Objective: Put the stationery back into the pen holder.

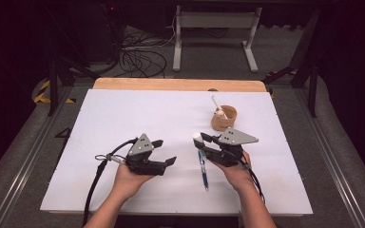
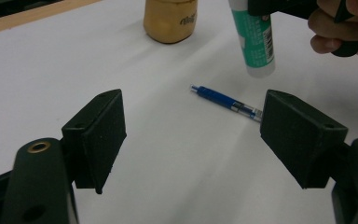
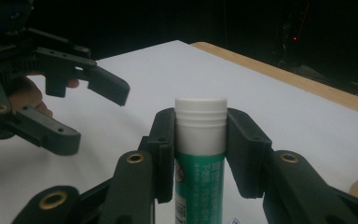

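**Glue stick pinched above the pen**

The right gripper [image 1: 203, 139] pinches a green-and-white plastic glue stick [image 3: 200, 154] between both pads, holding it off the white table sheet [image 1: 123, 118], just above and beside the blue ballpoint pen [image 1: 203, 169] lying flat there. The left gripper [image 1: 164, 152] hangs with its jaws spread wide, empty, well left of the pen. A tan ceramic cup [image 1: 224, 118] stands beyond the pen.

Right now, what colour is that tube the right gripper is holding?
The glue stick is green with a white cap, clearest in the right gripper view.
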Available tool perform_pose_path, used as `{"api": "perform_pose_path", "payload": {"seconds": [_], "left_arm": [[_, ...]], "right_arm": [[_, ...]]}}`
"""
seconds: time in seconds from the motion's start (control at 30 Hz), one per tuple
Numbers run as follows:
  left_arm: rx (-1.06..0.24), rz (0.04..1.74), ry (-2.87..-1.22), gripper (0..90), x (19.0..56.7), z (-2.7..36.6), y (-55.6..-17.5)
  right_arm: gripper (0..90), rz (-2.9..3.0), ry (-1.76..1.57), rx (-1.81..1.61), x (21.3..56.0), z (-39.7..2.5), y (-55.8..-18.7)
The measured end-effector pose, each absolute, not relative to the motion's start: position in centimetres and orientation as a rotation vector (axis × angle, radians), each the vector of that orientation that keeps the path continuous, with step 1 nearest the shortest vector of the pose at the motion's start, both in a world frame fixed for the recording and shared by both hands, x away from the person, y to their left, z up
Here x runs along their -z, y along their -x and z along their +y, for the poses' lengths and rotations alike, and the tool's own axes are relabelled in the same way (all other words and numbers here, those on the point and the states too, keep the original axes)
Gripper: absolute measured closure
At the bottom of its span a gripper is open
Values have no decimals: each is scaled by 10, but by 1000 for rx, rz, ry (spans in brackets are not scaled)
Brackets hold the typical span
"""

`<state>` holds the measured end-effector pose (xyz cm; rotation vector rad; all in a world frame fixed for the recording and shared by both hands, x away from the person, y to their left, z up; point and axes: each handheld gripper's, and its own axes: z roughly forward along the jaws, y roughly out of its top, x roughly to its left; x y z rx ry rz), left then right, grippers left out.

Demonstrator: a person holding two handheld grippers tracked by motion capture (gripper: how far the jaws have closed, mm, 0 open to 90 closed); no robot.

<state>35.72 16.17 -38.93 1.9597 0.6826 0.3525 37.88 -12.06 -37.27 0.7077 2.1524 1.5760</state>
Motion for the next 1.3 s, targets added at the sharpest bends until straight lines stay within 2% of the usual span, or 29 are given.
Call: {"api": "perform_pose_path", "payload": {"seconds": [0.83, 1.03, 1.13, 1.27, 1.3], "left_arm": [[-236, 627, -1894, 300, 392, 100, -367], [-237, 648, -1899, 378, 395, 98, -368], [-221, 654, -1887, 467, 395, 98, -369], [-226, 653, -1887, 633, 394, 99, -368], [-225, 661, -1888, 637, 394, 99, -368]], "right_arm": [[656, 2094, -661, -1678, 366, -110, -368], [656, 2072, -642, -1719, 365, -109, -366], [656, 2057, -643, -1751, 364, -109, -365], [656, 2041, -645, -1745, 363, -108, -364], [656, 2039, -642, -1744, 363, -109, -364]]}}
